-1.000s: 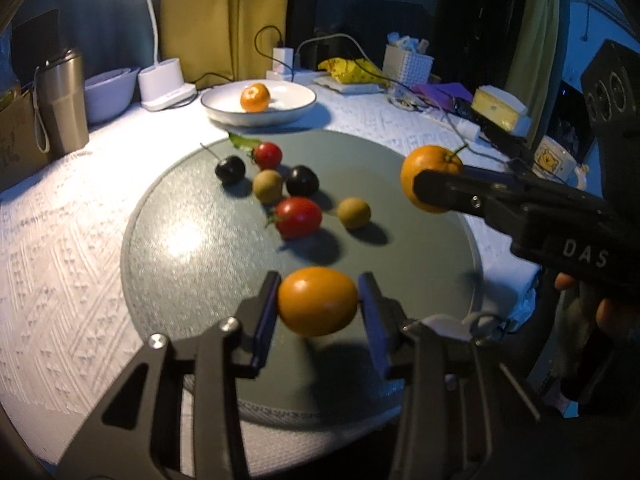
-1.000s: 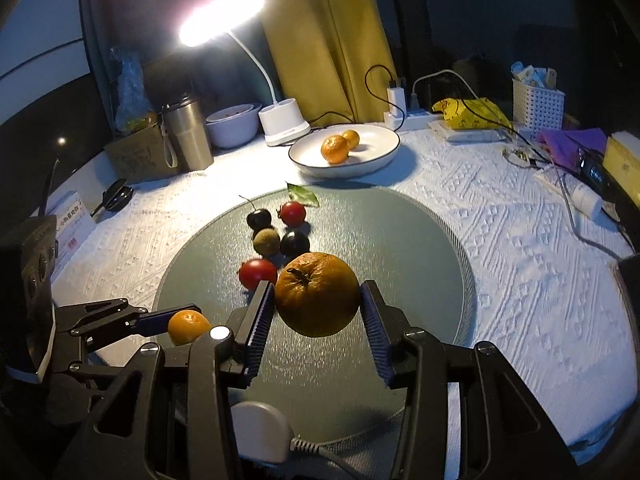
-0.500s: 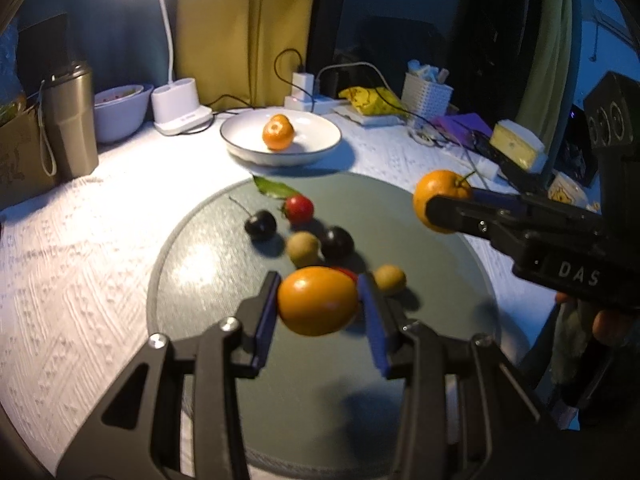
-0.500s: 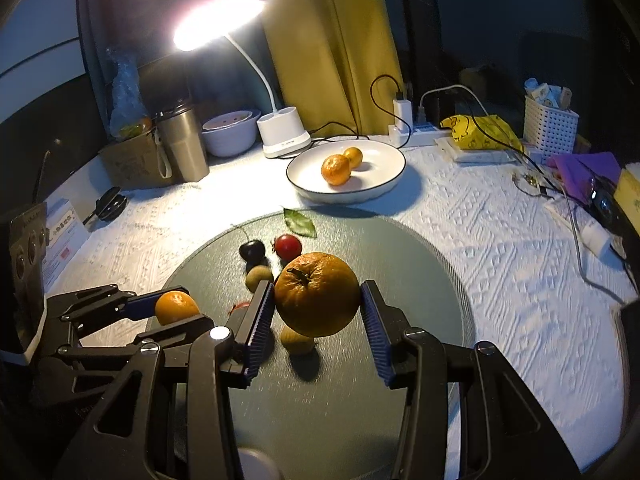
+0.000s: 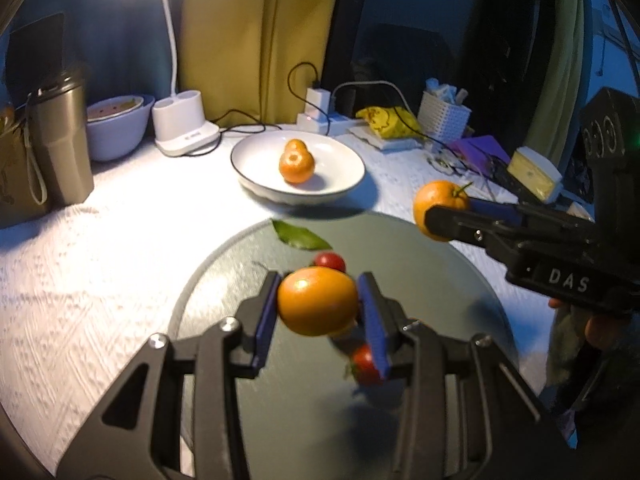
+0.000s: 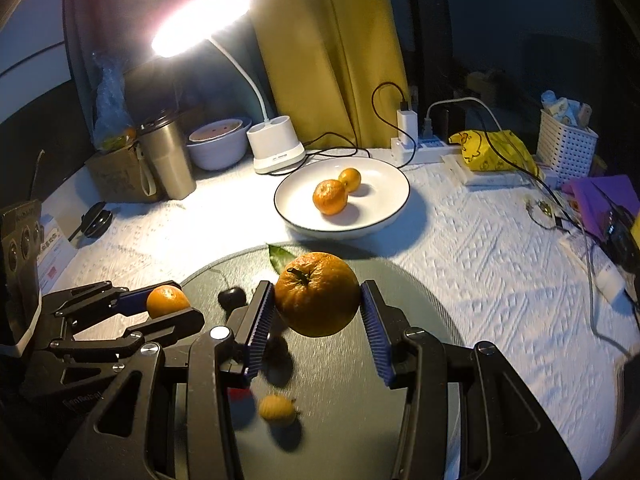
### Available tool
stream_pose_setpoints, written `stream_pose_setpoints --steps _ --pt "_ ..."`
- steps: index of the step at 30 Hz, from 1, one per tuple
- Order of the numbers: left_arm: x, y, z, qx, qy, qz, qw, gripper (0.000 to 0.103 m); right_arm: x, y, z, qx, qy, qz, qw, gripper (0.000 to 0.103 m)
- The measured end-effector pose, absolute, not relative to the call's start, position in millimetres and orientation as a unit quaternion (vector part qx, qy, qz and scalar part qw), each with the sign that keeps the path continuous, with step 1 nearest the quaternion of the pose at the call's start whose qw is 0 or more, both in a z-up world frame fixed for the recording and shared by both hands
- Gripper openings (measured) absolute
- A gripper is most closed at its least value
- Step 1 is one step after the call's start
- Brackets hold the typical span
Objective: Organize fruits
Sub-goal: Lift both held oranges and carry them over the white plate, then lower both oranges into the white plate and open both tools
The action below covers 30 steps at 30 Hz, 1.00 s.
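1. Several small fruits on the round grey-green mat point(image 6: 400, 420) are partly hidden. In the left wrist view a red tomato point(image 5: 364, 362) shows only past the blue pad of the left gripper point(image 5: 318, 306), and a second cherry tomato point(image 5: 330, 261) peeps out above the held fruit. In the right wrist view a dark cherry point(image 6: 232, 297) sits beside the finger, another dark round fruit below it is too blurred to name, and a small yellowish fruit point(image 6: 276, 408) is smeared by motion.
2. The left gripper is clamped on a smooth small orange point(image 5: 317, 301), held between both pads above the mat.
3. The right gripper point(image 6: 318, 312) has its ribbed blue pads pressed against a larger stemmed orange point(image 6: 317, 294), also lifted above the mat.
4. The white plate point(image 6: 384, 208) lies beyond the mat's far edge and holds two mandarins point(image 6: 330, 197), touching each other; in the left wrist view one mostly hides the other.
5. A green leaf point(image 5: 302, 237) lies at the mat's far rim, between the held fruit and the plate.
6. Behind the plate stand a lit desk lamp point(image 6: 276, 146), a pale bowl point(image 6: 218, 146), a steel tumbler point(image 6: 168, 160), a power strip with chargers point(image 6: 416, 140), a yellow bag point(image 6: 492, 150) and a white basket point(image 6: 566, 148).
7. A white textured tablecloth point(image 6: 500, 280) covers the table; a mustard curtain point(image 6: 332, 52) hangs behind in a dim room.
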<state>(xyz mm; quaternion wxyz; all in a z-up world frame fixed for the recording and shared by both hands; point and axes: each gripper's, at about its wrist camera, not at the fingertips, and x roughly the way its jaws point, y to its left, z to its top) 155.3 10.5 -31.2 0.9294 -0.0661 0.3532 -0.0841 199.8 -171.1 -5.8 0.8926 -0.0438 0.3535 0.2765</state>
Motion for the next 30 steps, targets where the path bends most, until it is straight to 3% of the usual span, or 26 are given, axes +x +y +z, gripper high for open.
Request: stream_pose_setpoints --steps 30 --pt "265 38 -37 -0.074 0.354 -0.081 0.929 0.041 308 -147 -22 -0.048 0.367 0.278 0.886 0.047"
